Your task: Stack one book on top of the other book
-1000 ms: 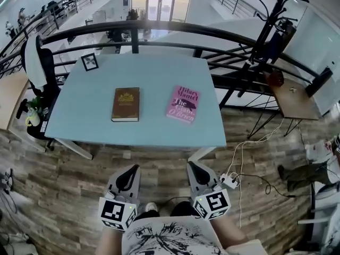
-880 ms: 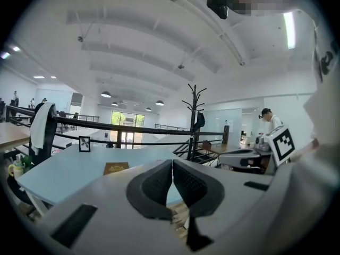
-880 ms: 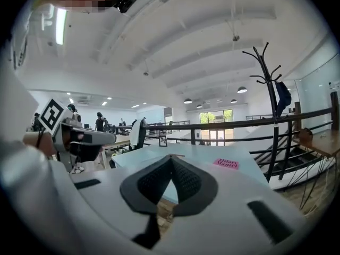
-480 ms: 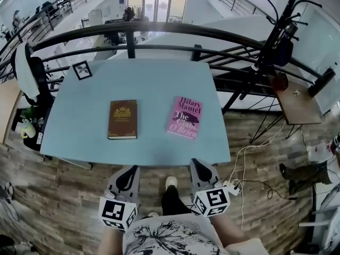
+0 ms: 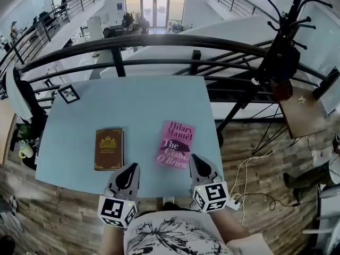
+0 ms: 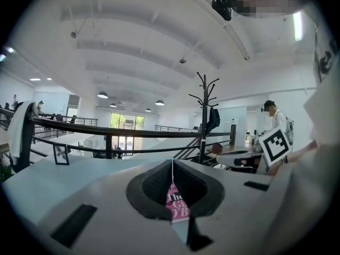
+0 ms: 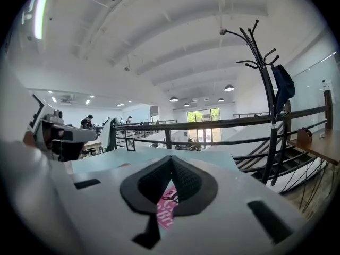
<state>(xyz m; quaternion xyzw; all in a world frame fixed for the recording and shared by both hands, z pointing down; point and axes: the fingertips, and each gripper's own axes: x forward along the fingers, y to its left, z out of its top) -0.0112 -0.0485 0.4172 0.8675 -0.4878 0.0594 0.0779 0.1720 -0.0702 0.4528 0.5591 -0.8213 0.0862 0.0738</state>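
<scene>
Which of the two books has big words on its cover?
The pink book, lying on the right side of the blue table. Its cover has large lettering, while the brown book to its left shows only a small gold emblem.

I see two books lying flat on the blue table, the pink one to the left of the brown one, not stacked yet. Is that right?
Not quite. The head view shows the pink book to the right of the brown book. Both do lie flat on the table, unstacked.
</scene>
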